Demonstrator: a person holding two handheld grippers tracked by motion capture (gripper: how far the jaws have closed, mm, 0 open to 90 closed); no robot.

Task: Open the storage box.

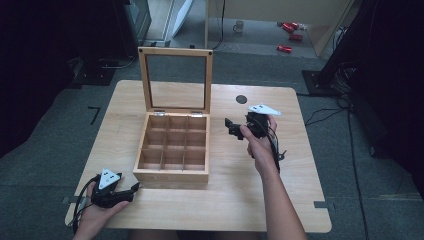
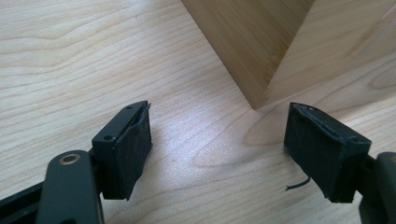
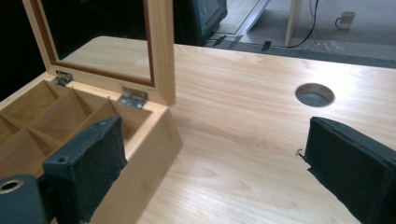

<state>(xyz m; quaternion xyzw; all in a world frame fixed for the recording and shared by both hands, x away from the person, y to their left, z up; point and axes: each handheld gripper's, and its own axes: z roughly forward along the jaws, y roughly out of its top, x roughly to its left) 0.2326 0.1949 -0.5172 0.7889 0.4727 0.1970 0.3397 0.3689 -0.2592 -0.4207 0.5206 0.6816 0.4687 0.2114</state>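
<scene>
Nearby, both hand-held grippers flank wooden box [image 1: 172,145], open.

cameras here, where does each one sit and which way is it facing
High view: above the person's side, looking forward and down at the light wooden table, open compartment box, both hands with left tool and right tool.
Left gripper view: on the left tool, facing the box's near corner; open jaws show.
Right gripper view: on the right tool, facing the hinged glass lid; open jaws show.
Shared: all show box and table.
</scene>
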